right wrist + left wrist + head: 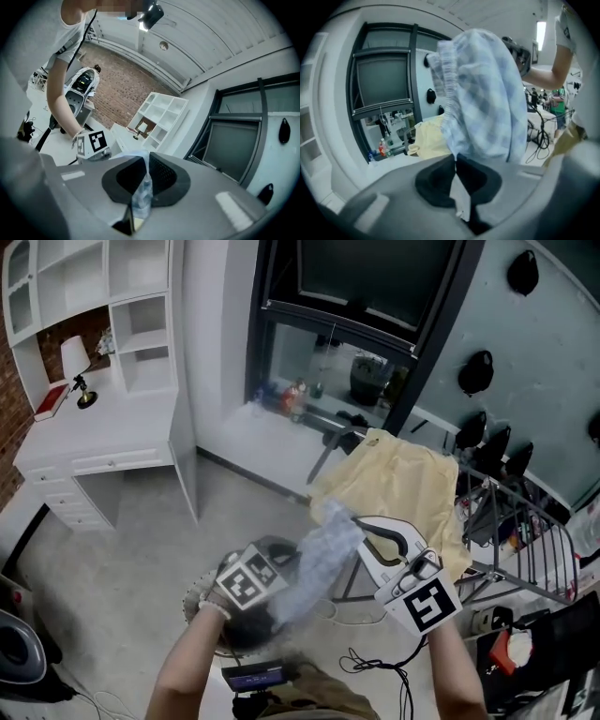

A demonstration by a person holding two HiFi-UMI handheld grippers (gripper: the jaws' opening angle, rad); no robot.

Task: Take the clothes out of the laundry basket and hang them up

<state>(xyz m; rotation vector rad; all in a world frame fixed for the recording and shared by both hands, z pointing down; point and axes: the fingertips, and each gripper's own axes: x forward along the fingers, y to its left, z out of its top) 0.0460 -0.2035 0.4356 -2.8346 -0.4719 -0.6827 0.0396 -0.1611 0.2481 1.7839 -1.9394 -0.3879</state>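
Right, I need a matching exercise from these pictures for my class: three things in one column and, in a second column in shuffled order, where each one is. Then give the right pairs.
Things
1. blue checked garment
2. yellow garment
3. lamp

Places
a. draped over the drying rack
b. standing on the white desk
c. pinched by the left hand-held gripper and the right hand-held gripper

Pairs: 1-c, 2-a, 3-b
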